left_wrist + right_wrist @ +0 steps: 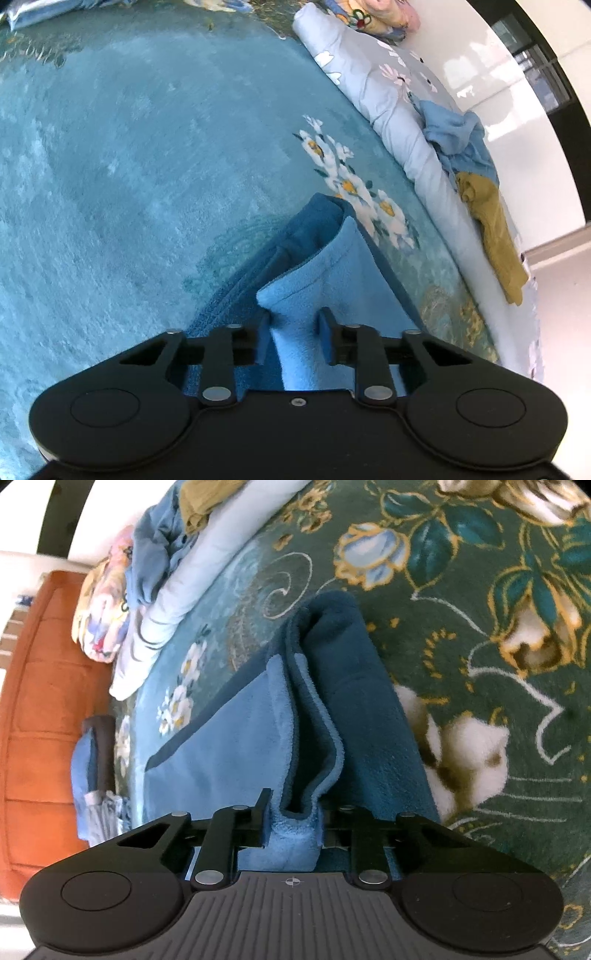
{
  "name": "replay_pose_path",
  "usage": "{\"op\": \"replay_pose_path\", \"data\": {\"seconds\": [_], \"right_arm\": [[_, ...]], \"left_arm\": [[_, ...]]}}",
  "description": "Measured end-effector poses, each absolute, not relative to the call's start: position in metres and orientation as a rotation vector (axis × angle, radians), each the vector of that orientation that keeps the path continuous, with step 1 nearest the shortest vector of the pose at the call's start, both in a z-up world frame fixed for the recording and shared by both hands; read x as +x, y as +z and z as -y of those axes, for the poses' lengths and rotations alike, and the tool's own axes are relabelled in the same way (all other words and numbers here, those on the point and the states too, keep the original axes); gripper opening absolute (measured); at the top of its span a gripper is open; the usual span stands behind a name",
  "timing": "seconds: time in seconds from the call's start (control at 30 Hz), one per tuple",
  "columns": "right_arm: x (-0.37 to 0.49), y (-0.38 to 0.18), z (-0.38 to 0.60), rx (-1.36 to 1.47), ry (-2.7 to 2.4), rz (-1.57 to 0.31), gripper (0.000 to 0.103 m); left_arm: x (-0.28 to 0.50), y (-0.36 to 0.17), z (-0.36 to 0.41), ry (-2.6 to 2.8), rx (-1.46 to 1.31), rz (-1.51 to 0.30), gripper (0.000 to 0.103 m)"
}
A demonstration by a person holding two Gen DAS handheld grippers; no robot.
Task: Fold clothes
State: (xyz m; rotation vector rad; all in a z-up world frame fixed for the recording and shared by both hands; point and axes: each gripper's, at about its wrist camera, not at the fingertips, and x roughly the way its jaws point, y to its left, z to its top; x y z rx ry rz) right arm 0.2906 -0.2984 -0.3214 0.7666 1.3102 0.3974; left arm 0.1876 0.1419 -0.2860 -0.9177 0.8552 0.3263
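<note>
A soft two-tone blue fleece garment [325, 266], dark teal outside and lighter blue inside, lay partly folded on a bed covered by a teal floral plush blanket [129, 166], with crumpled blue and mustard clothes [476, 177] on a pale rolled quilt [391, 99] near the far edge. The left hand-held gripper [294, 317] had its jaws pinched on a light-blue fold of the fleece, and the right hand-held gripper [293, 805] was likewise clamped on a bunched hem edge [295, 830]. The fleece looked light, limp and grippy rather than slippery, so it would likely sag between holds; corners or hems seemed best to grasp.
</note>
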Motion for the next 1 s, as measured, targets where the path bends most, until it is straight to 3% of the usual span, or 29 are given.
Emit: {"op": "replay_pose_path", "data": {"seconds": [0.37,1.0], "right_arm": [[0.299,-0.305,0.312,0.738,0.388,-1.253,0.016],[0.298,-0.326,0.307,0.683,0.374,-1.315,0.017]], "left_arm": [[0.19,-0.274,-0.133,0.279,-0.864,-0.877,0.009],[0.196,-0.295,-0.129,0.302,-0.725,-0.938,0.017]]}}
